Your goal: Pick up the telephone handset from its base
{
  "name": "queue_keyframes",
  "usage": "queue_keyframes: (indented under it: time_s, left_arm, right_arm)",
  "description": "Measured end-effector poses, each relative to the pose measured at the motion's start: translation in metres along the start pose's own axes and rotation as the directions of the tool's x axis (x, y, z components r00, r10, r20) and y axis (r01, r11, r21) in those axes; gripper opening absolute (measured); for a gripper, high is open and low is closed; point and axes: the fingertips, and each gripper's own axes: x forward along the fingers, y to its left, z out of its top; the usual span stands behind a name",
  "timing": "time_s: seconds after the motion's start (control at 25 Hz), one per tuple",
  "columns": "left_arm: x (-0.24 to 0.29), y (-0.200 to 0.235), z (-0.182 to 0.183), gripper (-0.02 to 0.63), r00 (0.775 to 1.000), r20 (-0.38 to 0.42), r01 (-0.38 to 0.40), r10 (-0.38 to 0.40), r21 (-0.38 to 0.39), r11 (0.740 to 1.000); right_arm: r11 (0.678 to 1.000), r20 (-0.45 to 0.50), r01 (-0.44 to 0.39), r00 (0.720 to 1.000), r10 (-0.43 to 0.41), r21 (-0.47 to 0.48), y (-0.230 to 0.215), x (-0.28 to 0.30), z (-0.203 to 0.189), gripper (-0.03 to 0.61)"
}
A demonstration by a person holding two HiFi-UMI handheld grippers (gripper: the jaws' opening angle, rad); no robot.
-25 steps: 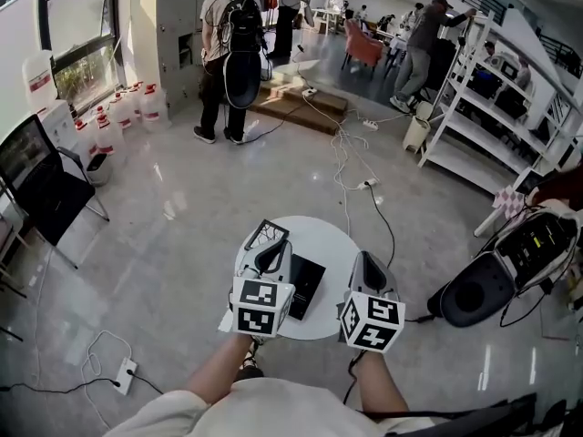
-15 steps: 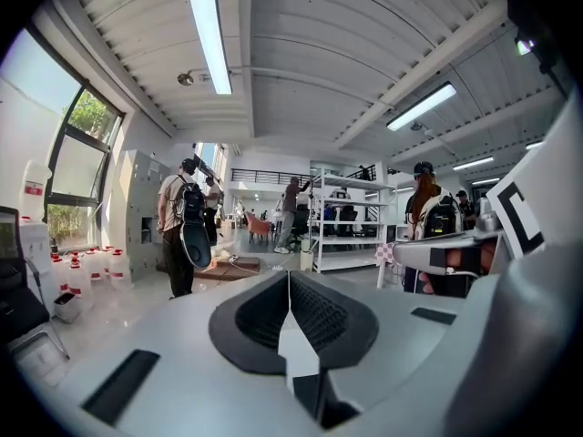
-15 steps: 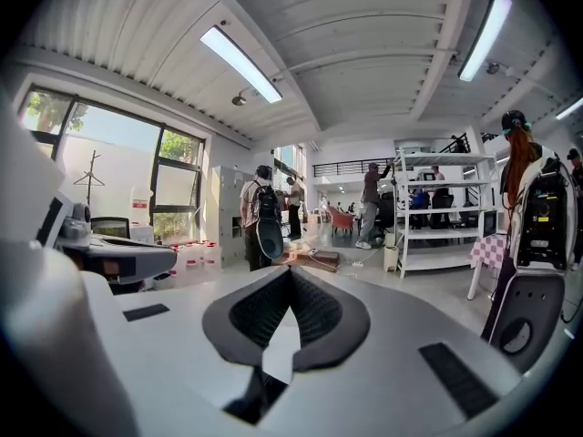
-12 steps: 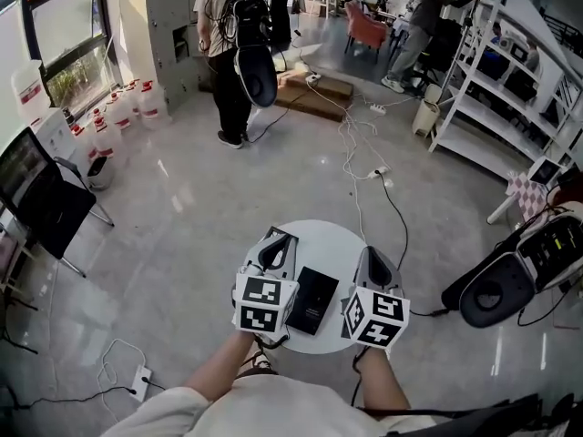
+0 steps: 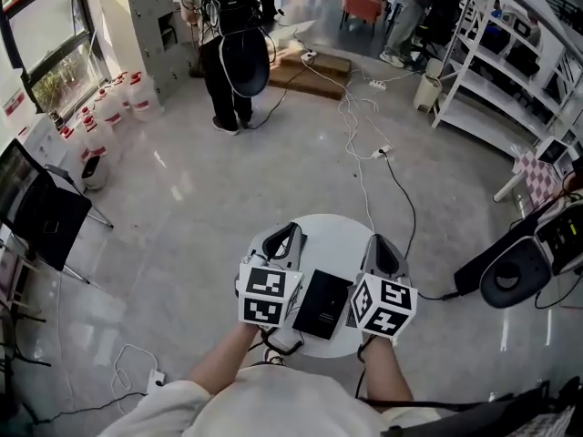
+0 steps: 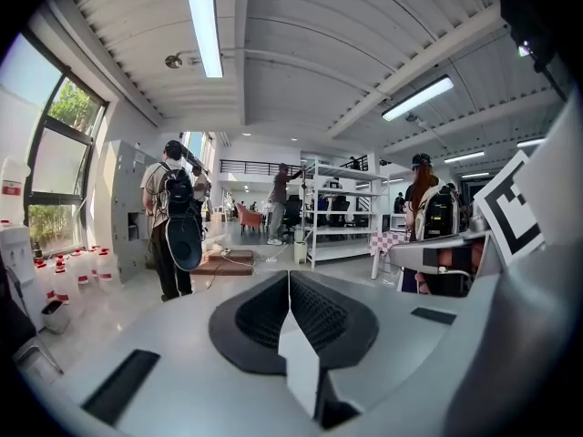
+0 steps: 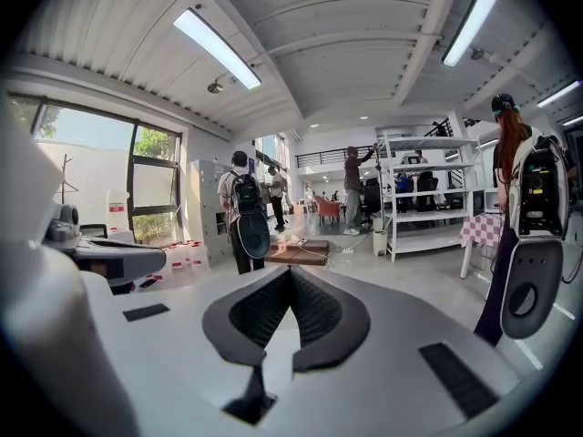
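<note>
telephone point(image 5: 325, 303) — black, flat, rectangular — on round white table point(image 5: 332, 235)

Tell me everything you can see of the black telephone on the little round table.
The black telephone shows only in the head view. It is a flat, dark, roughly rectangular block with a slight sheen. It lies on the small round white table, near its closer edge and skewed a little. At this size the handset and base cannot be told apart. The left hand-held gripper and right hand-held gripper flank it, both shut and empty.
</note>
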Motion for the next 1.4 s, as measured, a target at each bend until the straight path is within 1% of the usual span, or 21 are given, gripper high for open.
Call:
queue_keyframes:
  time_s: [0.28,0.48,0.68,0.88,1.0,1.2,1.4]
  left_arm:
    - [0.014,0.013,-0.001,0.02,0.999,-0.011,0.038,-0.038,-0.016,0.999]
    - [0.017,0.012,-0.012,0.02,0.998,-0.031,0.056,-0.057,-0.037,0.998]
    - [0.015,0.009,-0.024,0.02,0.998,-0.051,0.027,-0.031,-0.078,0.997]
    - [0.012,0.012,-0.038,0.02,0.996,-0.089,-0.006,-0.004,-0.112,0.994]
    - [0.011,0.007,-0.041,0.02,0.994,-0.107,-0.009,-0.002,-0.108,0.994]
    - [0.017,-0.003,-0.04,0.02,0.994,-0.107,-0.016,0.004,-0.11,0.994]
    - [0.019,-0.014,-0.048,0.02,0.992,-0.122,-0.033,0.019,-0.115,0.993]
  right_arm:
    - [0.999,-0.013,0.039,0.999,-0.039,-0.014,0.006,0.013,0.006,0.025]
    - [0.997,-0.036,0.066,0.997,-0.067,-0.03,0.0,0.006,0.0,0.025]
    - [0.996,-0.078,0.076,0.994,-0.079,-0.038,-0.017,-0.002,-0.014,0.025]
    - [0.998,-0.104,0.055,0.993,-0.059,-0.041,-0.018,-0.002,-0.019,0.025]
    - [0.998,-0.115,0.047,0.992,-0.051,-0.039,-0.023,-0.002,-0.022,0.025]
    - [0.998,-0.115,0.046,0.992,-0.049,-0.03,-0.038,-0.005,-0.024,0.025]
    - [0.999,-0.125,0.049,0.991,-0.051,-0.014,-0.057,-0.009,-0.033,0.025]
